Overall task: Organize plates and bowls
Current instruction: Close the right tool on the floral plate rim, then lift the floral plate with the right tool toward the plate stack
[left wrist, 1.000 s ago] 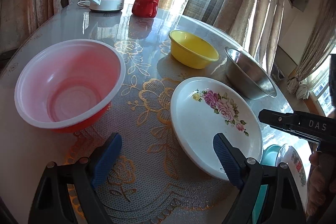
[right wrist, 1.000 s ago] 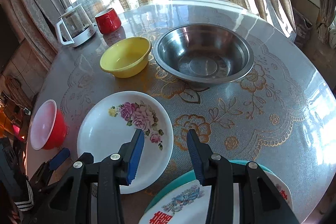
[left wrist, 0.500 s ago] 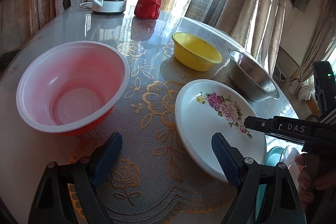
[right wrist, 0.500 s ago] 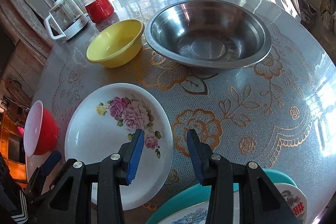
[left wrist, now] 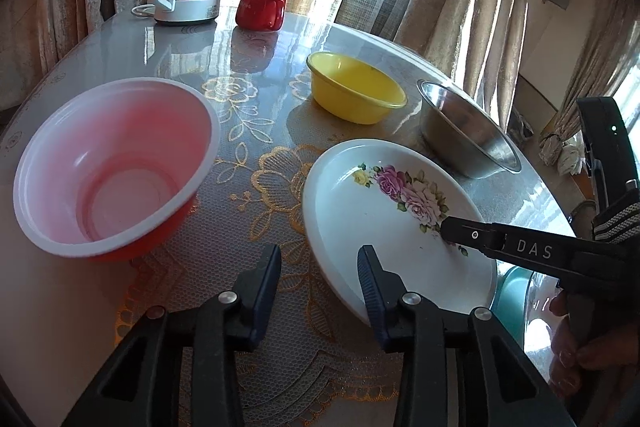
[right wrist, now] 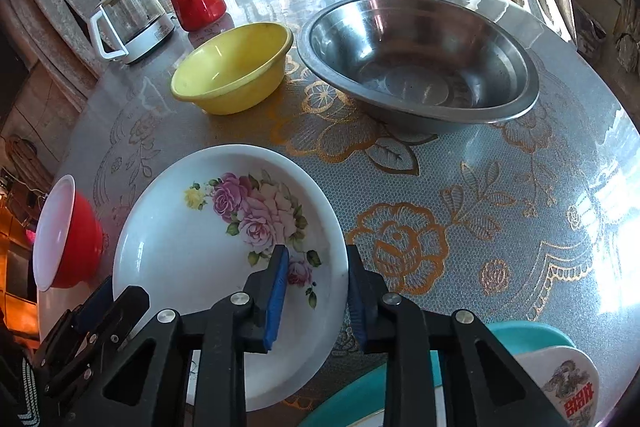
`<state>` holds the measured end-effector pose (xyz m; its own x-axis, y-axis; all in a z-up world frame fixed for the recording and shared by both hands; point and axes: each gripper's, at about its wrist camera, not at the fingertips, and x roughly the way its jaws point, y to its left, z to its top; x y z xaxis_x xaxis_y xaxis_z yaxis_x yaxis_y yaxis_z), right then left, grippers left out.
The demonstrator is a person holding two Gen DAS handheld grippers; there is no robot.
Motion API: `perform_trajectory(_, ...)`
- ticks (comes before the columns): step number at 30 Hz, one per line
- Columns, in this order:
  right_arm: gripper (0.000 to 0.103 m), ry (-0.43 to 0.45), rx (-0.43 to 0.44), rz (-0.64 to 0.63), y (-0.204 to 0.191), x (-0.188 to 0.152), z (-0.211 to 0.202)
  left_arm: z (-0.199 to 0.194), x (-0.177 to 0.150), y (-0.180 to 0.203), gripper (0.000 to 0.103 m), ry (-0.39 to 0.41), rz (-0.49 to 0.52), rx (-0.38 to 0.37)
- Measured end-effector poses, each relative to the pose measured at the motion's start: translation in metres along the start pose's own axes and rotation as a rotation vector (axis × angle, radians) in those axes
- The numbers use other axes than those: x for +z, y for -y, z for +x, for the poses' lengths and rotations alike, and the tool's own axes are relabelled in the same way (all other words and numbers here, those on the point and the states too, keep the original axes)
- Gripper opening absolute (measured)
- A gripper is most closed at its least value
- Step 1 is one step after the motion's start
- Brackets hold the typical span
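Both claws have just narrowed, right claw (right wrist: 316, 291) astride floral plate (right wrist: 192, 259) rim, ungripped; only right view shows printed plate (right wrist: 568, 383)

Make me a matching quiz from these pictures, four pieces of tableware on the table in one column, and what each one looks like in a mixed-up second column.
Things:
1. Mug
2. Small bowl next to the kettle side
3. Large bowl at the far right
4. Plate under the right tool

Looks:
A. Bare shiny metal
B. White with pink roses
C. Red, with a handle
D. Yellow plastic

Pairs: 1-C, 2-D, 3-A, 4-B
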<state>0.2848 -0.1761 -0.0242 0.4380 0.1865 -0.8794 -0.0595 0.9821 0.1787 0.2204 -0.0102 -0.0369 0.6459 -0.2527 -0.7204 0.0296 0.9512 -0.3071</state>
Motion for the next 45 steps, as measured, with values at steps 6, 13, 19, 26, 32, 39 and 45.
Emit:
perform_trajectory(6, 0.028, 0.014, -0.001, 0.004, 0.000, -0.004, -0.002, 0.000, -0.001, 0.003, 0.038, -0.009, 0.020, -0.013)
perform_trajectory(13, 0.025, -0.003, 0.008, -0.003, -0.002, -0.010, -0.006, 0.000, -0.002, 0.008, 0.038, -0.018, 0.051, -0.017)
perform_trajectory(19, 0.028, -0.004, 0.003, -0.011, -0.004, -0.008, -0.003, 0.000, -0.003, 0.010, 0.046, -0.020, 0.060, -0.030)
perform_trajectory(26, 0.029, 0.001, 0.000, -0.019, -0.007, -0.004, -0.001, 0.002, -0.001, 0.009, 0.044, -0.019, 0.056, -0.030)
perform_trajectory(32, 0.025, 0.018, -0.003, -0.020, -0.006, -0.009, -0.005, 0.001, 0.000, 0.005, 0.035, -0.014, 0.041, -0.012)
perform_trajectory(39, 0.023, 0.051, 0.066, 0.016, -0.001, -0.017, -0.020, -0.001, -0.001, 0.004, 0.035, -0.007, 0.040, 0.015)
perform_trajectory(45, 0.023, 0.073, 0.115, 0.050, 0.003, -0.031, -0.028, -0.005, -0.002, 0.004, 0.035, 0.013, 0.047, 0.022)
